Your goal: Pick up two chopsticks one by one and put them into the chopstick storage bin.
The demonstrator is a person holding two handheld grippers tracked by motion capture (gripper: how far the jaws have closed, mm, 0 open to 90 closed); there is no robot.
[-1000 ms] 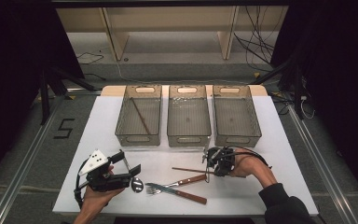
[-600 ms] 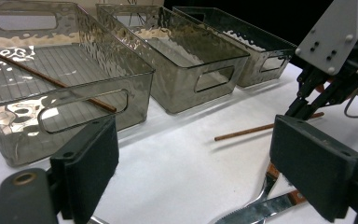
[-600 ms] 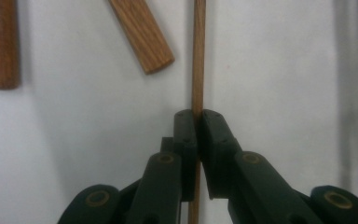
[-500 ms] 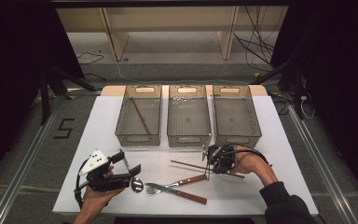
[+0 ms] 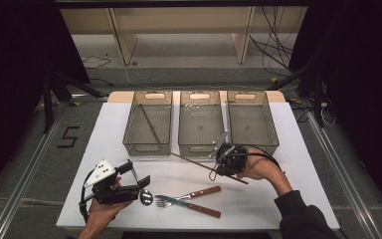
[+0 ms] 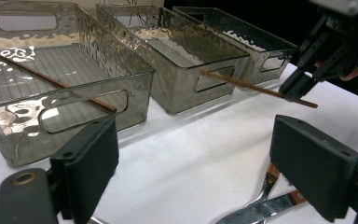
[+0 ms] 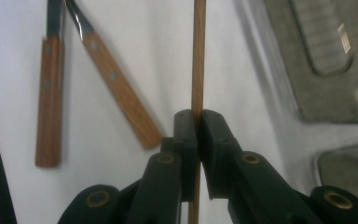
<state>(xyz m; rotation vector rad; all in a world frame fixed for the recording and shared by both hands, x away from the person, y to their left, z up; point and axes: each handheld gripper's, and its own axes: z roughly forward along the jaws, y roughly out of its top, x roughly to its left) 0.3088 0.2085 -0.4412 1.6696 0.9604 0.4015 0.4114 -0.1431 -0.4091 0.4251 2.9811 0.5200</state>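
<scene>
While the right gripper (image 5: 227,158) hangs above the white counter (image 5: 278,149) just in front of the middle bin (image 5: 199,124), its fingers (image 7: 216,135) are closed on a thin brown chopstick (image 5: 194,162), which slants from the gripper toward the left bin (image 5: 148,123); in the left gripper view its free end lies before the middle bin's handle slot. A second chopstick (image 5: 149,124) rests diagonally inside the left bin. The right bin (image 5: 251,119) stands beside the middle one. The left gripper (image 5: 140,180), held low at the counter's near left, has its fingers (image 6: 89,164) spread wide apart, gripping nothing. Near it lie a spoon (image 5: 146,197), a fork (image 5: 189,194) and a knife (image 5: 199,208) with wooden handles.
</scene>
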